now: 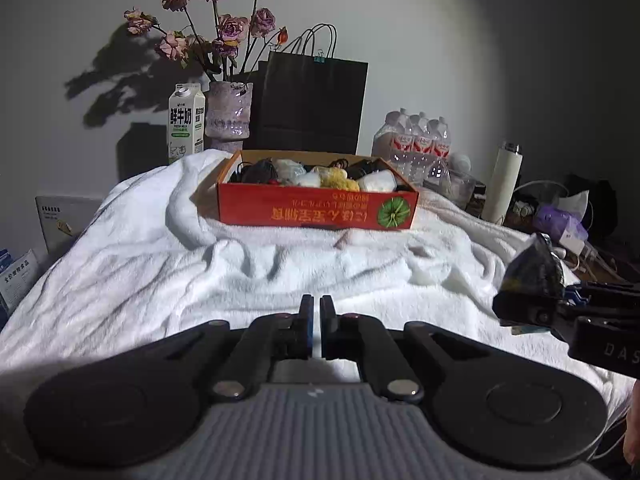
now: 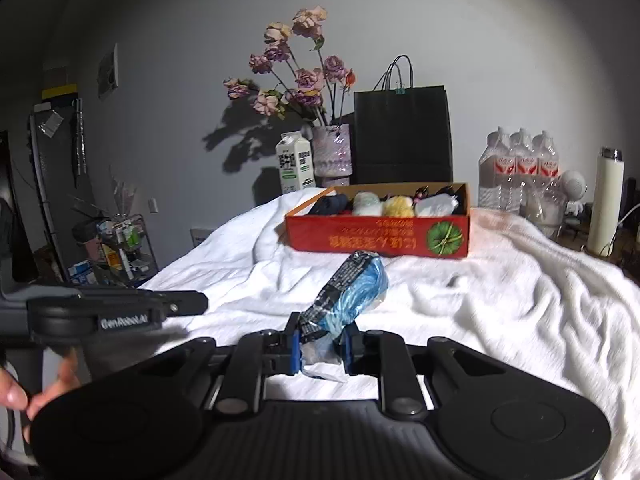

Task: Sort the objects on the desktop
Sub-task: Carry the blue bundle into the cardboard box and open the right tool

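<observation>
A red cardboard box (image 1: pixel 316 212) (image 2: pixel 376 236) sits on the white blanket (image 1: pixel 200 272) (image 2: pixel 500 288), holding several yarn balls and dark cords. My right gripper (image 2: pixel 320 344) is shut on a blue yarn skein in a black-labelled wrapper (image 2: pixel 352 296), held above the blanket in front of the box. It also shows at the right edge of the left wrist view (image 1: pixel 532 276). My left gripper (image 1: pixel 316 308) is shut and empty, low over the blanket, and shows at the left of the right wrist view (image 2: pixel 192 304).
Behind the box stand a milk carton (image 1: pixel 186 124), a vase of dried roses (image 1: pixel 228 112), a black paper bag (image 1: pixel 312 100) and packed water bottles (image 1: pixel 416 140). A white flask (image 1: pixel 502 182) and clutter lie at the right. A cluttered rack (image 2: pixel 120 248) stands at left.
</observation>
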`<state>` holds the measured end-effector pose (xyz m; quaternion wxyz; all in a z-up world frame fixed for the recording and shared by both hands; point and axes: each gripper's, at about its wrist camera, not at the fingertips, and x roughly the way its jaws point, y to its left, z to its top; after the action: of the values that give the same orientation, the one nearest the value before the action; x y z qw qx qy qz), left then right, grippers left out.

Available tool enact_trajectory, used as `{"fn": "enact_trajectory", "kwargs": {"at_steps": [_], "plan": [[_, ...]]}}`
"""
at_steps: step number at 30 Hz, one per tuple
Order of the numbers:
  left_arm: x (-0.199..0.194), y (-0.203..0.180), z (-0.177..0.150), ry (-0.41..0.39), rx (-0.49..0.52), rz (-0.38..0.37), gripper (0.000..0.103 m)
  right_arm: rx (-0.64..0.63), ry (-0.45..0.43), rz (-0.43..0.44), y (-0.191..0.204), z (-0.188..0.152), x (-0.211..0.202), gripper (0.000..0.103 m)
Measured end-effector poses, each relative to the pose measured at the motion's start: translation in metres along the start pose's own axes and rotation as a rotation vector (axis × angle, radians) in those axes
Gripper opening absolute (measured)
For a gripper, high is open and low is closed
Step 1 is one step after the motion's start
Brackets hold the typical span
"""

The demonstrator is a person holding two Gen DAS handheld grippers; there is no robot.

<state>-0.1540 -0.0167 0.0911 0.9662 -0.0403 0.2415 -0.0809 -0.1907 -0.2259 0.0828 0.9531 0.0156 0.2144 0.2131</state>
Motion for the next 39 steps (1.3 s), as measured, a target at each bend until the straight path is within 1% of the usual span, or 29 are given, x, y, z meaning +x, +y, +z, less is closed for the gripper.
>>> {"fn": "enact_trajectory", "kwargs": {"at_steps": [3, 5, 7, 9, 10, 12, 15, 17, 19, 21, 22, 24, 25, 28, 30, 31, 32, 33, 34, 35, 36, 37, 38, 39], "plan": [[0.007, 0.012, 0.039, -0.033, -0.008, -0.056, 0.004, -0.008, -0.022, 0.001, -0.013, 0.025, 0.001, 0.018], [0.013, 0.022, 0.074, -0.072, -0.003, -0.089, 0.004, -0.020, -0.061, 0.008, -0.023, 0.052, 0.001, 0.018], [0.028, 0.036, 0.113, -0.076, -0.028, -0.111, 0.004, -0.037, -0.109, 0.017, -0.034, 0.085, 0.002, 0.018], [0.049, 0.050, 0.154, -0.047, -0.062, -0.138, 0.004, -0.042, -0.139, 0.038, -0.047, 0.121, 0.010, 0.018], [0.061, 0.054, 0.174, -0.041, -0.060, -0.155, 0.004, -0.046, -0.149, 0.045, -0.054, 0.141, 0.017, 0.018], [0.091, 0.060, 0.211, -0.019, -0.055, -0.158, 0.004, -0.048, -0.154, 0.049, -0.066, 0.180, 0.035, 0.018], [0.148, 0.066, 0.255, 0.050, -0.058, -0.144, 0.004, -0.018, -0.111, 0.076, -0.084, 0.236, 0.080, 0.018], [0.192, 0.071, 0.275, 0.113, -0.070, -0.132, 0.004, -0.014, -0.064, 0.081, -0.091, 0.265, 0.118, 0.018], [0.239, 0.077, 0.288, 0.167, -0.061, -0.117, 0.004, 0.002, 0.015, 0.081, -0.100, 0.286, 0.167, 0.018], [0.284, 0.084, 0.292, 0.222, -0.092, -0.067, 0.005, 0.010, 0.089, 0.056, -0.111, 0.294, 0.219, 0.018], [0.308, 0.087, 0.291, 0.266, -0.090, -0.053, 0.005, 0.011, 0.128, 0.039, -0.117, 0.294, 0.245, 0.018], [0.349, 0.093, 0.284, 0.338, -0.104, -0.005, 0.005, 0.043, 0.216, 0.005, -0.131, 0.287, 0.296, 0.018], [0.366, 0.094, 0.281, 0.368, -0.094, 0.010, 0.005, 0.055, 0.259, -0.008, -0.138, 0.282, 0.320, 0.018], [0.401, 0.098, 0.269, 0.411, -0.079, 0.031, 0.005, 0.072, 0.378, -0.061, -0.156, 0.262, 0.381, 0.018], [0.420, 0.102, 0.261, 0.440, -0.078, 0.044, 0.006, 0.075, 0.429, -0.101, -0.166, 0.251, 0.409, 0.019], [0.427, 0.105, 0.256, 0.455, -0.073, 0.050, 0.008, 0.077, 0.457, -0.114, -0.170, 0.246, 0.420, 0.023], [0.435, 0.107, 0.252, 0.471, -0.067, 0.055, 0.027, 0.079, 0.489, -0.126, -0.173, 0.240, 0.427, 0.024], [0.441, 0.111, 0.250, 0.489, -0.069, 0.057, 0.061, 0.085, 0.514, -0.141, -0.176, 0.237, 0.435, 0.033], [0.445, 0.112, 0.249, 0.497, -0.074, 0.060, 0.075, 0.100, 0.526, -0.150, -0.180, 0.235, 0.439, 0.049], [0.443, 0.112, 0.248, 0.489, -0.078, 0.063, 0.087, 0.122, 0.527, -0.150, -0.185, 0.233, 0.441, 0.058], [0.441, 0.111, 0.248, 0.476, -0.077, 0.067, 0.088, 0.152, 0.515, -0.146, -0.189, 0.234, 0.441, 0.071], [0.438, 0.111, 0.249, 0.468, -0.071, 0.070, 0.090, 0.184, 0.491, -0.145, -0.192, 0.235, 0.439, 0.077], [0.435, 0.110, 0.250, 0.466, -0.062, 0.076, 0.098, 0.208, 0.465, -0.146, -0.194, 0.238, 0.436, 0.078], [0.431, 0.110, 0.251, 0.456, -0.055, 0.089, 0.102, 0.220, 0.448, -0.146, -0.195, 0.239, 0.433, 0.078]]}}
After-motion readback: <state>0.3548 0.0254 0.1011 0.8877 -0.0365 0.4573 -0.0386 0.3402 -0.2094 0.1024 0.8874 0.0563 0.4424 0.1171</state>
